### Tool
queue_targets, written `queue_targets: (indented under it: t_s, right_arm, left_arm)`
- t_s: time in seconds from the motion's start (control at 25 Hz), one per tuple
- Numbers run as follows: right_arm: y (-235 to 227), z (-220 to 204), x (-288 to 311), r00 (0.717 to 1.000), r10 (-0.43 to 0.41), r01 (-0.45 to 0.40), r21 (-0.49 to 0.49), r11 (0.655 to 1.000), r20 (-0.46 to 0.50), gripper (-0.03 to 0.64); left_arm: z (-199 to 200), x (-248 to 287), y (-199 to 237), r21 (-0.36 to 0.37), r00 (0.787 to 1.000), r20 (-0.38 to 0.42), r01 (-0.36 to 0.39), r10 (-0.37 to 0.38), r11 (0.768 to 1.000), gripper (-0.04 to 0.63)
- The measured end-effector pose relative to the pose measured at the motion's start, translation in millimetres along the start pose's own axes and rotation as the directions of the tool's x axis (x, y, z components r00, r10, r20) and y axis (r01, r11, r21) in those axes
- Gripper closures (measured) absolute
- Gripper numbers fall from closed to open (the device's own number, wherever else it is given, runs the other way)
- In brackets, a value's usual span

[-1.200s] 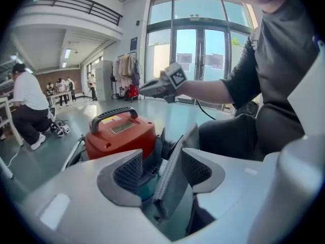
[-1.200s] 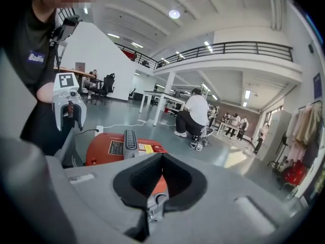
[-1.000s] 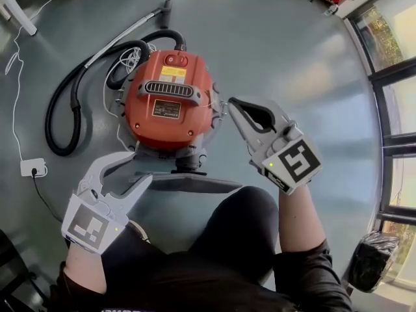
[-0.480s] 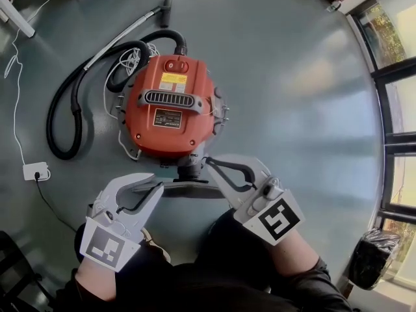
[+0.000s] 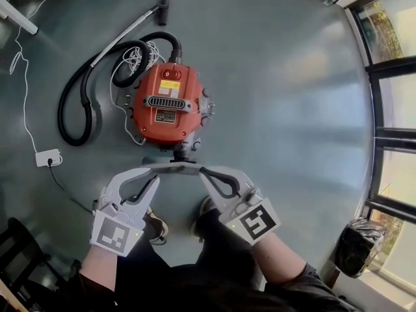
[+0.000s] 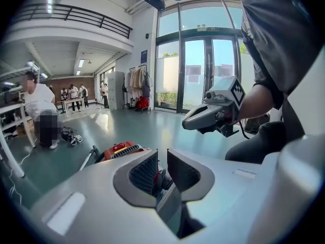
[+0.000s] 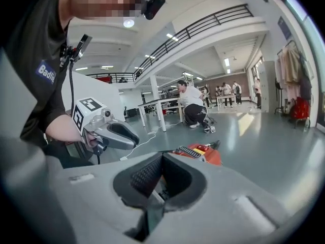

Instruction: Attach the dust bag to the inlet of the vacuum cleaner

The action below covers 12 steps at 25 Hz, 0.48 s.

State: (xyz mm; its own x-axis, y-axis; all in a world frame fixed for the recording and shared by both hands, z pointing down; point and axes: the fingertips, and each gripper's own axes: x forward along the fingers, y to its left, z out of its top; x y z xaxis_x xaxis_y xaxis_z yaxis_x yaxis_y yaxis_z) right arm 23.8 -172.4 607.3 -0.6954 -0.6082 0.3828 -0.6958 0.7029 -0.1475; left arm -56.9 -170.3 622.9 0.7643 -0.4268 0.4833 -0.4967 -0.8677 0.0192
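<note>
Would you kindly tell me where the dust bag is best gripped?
Probably at both short ends of the dust bag, coming from either side: it sits flat and crosswise before the inlet of the vacuum cleaner, leaving its middle free to meet it.

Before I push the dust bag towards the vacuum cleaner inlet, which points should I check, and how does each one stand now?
1. Grip of left gripper: fingers have just been closing, with the dust bag edge between them: ok.
2. Grip of right gripper: fingers shut on the bag's other end: ok.
3. Bag held flat between both grippers: ok.
4. Bag opening lined up with the inlet of the vacuum cleaner: cannot tell.
5. Bag seated on the inlet: not ok, it is in front of it, unattached.
6. Inlet side free of the hose: ok.
</note>
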Motion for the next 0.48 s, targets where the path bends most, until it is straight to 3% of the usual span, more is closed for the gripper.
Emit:
queue_targets:
  t_s: [0.2,0.48]
  right_arm:
    - [22.1,39.1,-35.3,0.999,-0.011,0.017,0.136,0.991,-0.044,0.623]
    - [57.3,108.0,-88.1,0.996,-0.009,0.028,0.215,0.976,-0.091,0.623]
  left_arm:
    - [43.0,-41.0,-10.8,-0.040,0.999,-0.052,-0.009,0.006,0.999,0.518]
    - [109.2,-108.6,-41.2,-0.082,0.995,-0.102,-0.013,0.004,0.997,0.518]
